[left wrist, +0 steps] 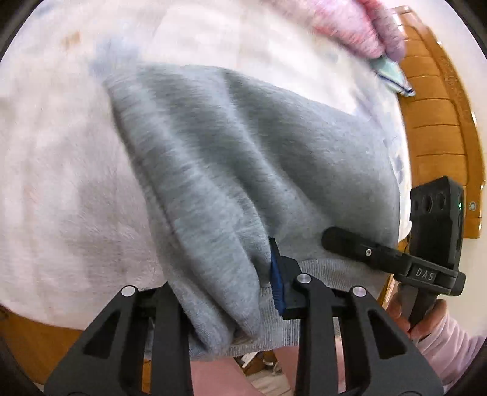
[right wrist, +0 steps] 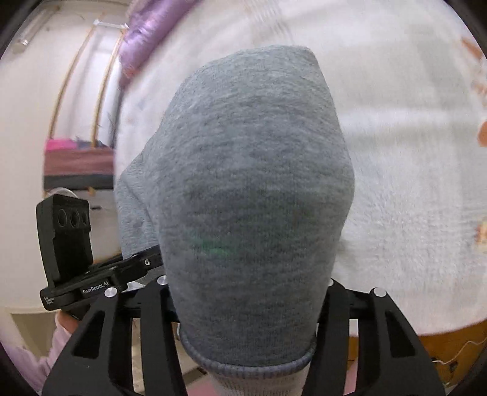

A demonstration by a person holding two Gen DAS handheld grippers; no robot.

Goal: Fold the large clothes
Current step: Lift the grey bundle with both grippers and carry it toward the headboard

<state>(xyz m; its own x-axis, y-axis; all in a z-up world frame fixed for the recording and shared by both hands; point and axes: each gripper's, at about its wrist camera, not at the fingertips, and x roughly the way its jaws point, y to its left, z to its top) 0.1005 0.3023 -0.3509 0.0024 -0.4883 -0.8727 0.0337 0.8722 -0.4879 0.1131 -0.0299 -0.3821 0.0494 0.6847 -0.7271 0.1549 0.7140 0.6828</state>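
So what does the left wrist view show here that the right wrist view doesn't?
Left wrist only: the right gripper at the grey garment's hem, a wooden bed frame, a pink fuzzy item and a blue pad pressing bunched cloth.

Right wrist only: a doorway with a pink shelf, a purple bundle and the left gripper's body.

Both: the grey garment on the white fleece blanket.
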